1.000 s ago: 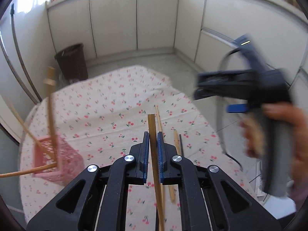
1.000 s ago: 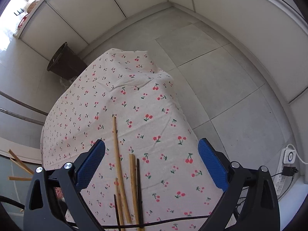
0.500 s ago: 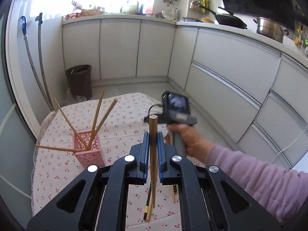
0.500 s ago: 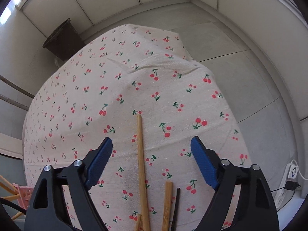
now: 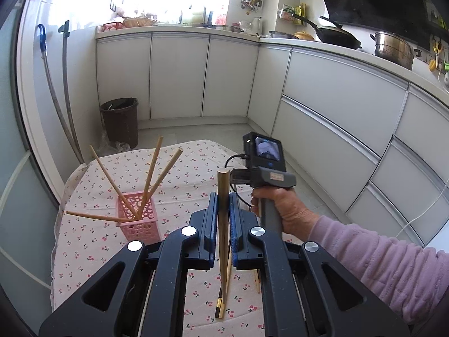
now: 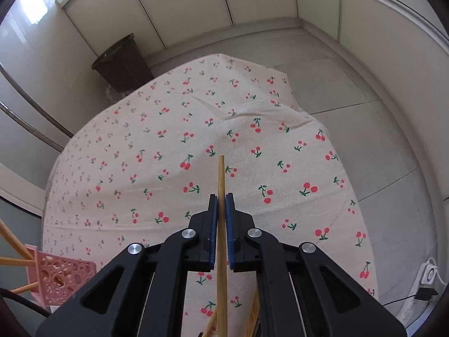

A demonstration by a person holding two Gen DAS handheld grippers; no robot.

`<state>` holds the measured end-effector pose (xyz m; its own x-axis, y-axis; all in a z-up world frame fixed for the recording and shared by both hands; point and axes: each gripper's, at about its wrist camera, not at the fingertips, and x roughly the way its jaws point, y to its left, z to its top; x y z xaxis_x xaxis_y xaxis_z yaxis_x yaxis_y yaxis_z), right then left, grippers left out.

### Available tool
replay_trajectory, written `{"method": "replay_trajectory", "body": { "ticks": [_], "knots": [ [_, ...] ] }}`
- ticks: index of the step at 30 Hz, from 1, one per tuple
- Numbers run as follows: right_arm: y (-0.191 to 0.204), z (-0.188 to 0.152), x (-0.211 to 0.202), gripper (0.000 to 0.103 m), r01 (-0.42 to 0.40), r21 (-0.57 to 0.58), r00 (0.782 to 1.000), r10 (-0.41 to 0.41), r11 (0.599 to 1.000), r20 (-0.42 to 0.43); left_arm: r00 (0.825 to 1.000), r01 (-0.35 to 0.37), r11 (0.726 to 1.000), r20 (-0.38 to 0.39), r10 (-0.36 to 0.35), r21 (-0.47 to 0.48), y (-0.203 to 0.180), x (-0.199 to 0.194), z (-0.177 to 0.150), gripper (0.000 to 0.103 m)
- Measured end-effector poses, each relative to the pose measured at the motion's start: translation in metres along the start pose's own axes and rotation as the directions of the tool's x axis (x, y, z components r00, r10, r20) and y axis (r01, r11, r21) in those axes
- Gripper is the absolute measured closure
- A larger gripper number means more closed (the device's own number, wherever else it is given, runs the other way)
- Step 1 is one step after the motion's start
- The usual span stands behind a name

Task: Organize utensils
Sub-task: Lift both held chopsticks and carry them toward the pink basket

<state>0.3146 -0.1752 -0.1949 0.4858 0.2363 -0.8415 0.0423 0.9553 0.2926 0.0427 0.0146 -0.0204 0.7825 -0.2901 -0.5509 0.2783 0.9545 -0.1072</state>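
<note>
- Your left gripper (image 5: 223,205) is clamped on 1 wooden chopstick (image 5: 223,196), held upright above the cherry-print cloth (image 5: 84,247).
- Your right gripper (image 6: 221,206) has its jaws pressed onto another chopstick (image 6: 221,179) lying on the cloth.
- The pink holder (image 5: 139,219) stands left, with 4 chopsticks leaning inside.
- More chopsticks lie loose on the cloth below your grippers.

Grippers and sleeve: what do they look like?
Both grippers, left and right, have black plastic linkage arms, silver pivot bolts and blue pads. The right one has a grey handle, a small screen and a black cable. Sleeve: fuzzy lilac.
</note>
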Motion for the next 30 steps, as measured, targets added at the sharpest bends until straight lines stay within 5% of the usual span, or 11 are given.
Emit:
{"method": "replay_trajectory", "body": {
  "ticks": [15, 30],
  "knots": [
    [0.023, -0.026, -0.193, 0.097, -0.139, -0.126, 0.965, 0.163, 0.982, 0.207, 0.991, -0.057, 0.989, 0.109, 0.072, -0.133, 0.034, -0.040, 0.012, 0.096],
    [0.060, -0.041, -0.298, 0.097, -0.376, -0.198, 0.866, 0.419, 0.905, 0.272, 0.927, -0.240, 0.928, 0.215, 0.306, -0.286, 0.084, -0.043, 0.074, 0.096]
  ]
}}
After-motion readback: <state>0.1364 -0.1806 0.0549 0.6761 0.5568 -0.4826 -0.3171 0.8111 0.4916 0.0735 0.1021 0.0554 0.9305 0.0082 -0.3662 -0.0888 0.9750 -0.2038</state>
